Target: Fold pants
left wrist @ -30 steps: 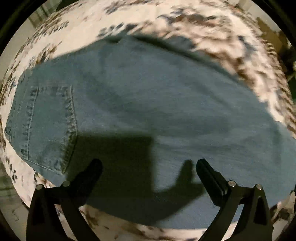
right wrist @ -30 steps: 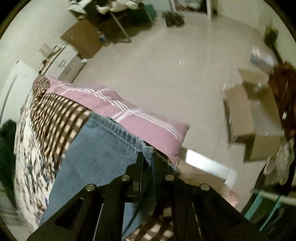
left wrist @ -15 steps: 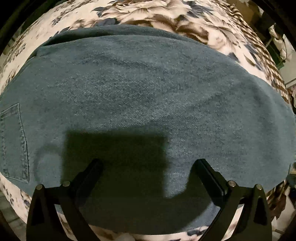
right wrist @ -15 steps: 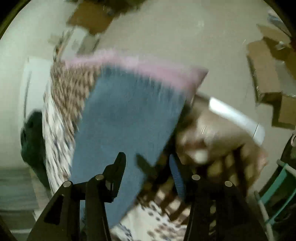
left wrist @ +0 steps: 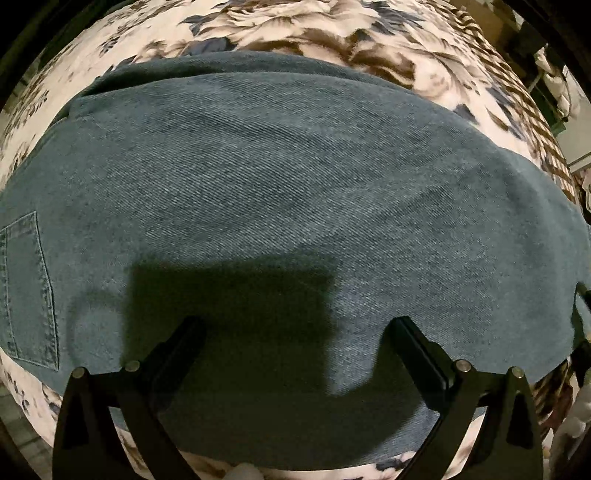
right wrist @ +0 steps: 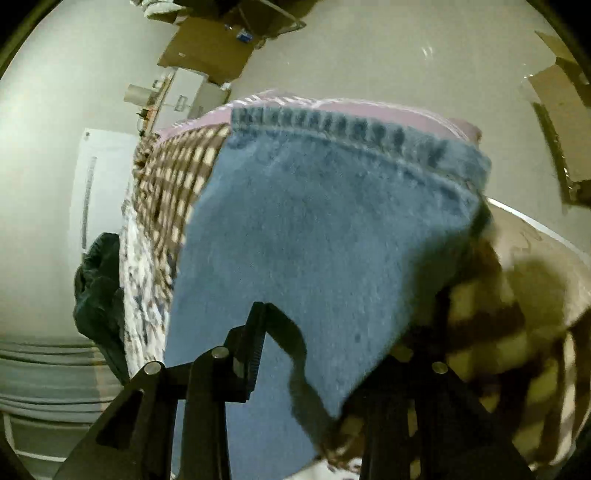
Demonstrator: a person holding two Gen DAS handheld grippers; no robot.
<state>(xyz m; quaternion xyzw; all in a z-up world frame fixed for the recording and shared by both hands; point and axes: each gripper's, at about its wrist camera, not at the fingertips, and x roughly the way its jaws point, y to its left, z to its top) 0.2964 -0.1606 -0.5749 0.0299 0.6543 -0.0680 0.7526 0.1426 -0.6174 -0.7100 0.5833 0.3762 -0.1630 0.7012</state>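
Blue denim pants (left wrist: 288,192) lie flat on a flowered bedspread (left wrist: 332,33) and fill the left wrist view. A back pocket (left wrist: 26,291) shows at the far left. My left gripper (left wrist: 295,332) is open and empty, close above the denim. In the right wrist view the hemmed leg end (right wrist: 332,229) lies on the bed, its stitched hem at the far side. My right gripper (right wrist: 328,332) is open over that leg end and holds nothing. Its right finger is blurred and dark.
A pink striped pillow (right wrist: 332,107) lies beyond the hem, next to a brown checked cloth (right wrist: 177,173). A dark garment (right wrist: 96,288) sits at the bed's left edge. Cardboard boxes (right wrist: 557,110) and a flat carton (right wrist: 210,51) stand on the pale floor.
My right gripper opened and let go of the leg hem, which now lies on the bed. My left gripper dropped closer to the denim and shifted right, away from the pocket.
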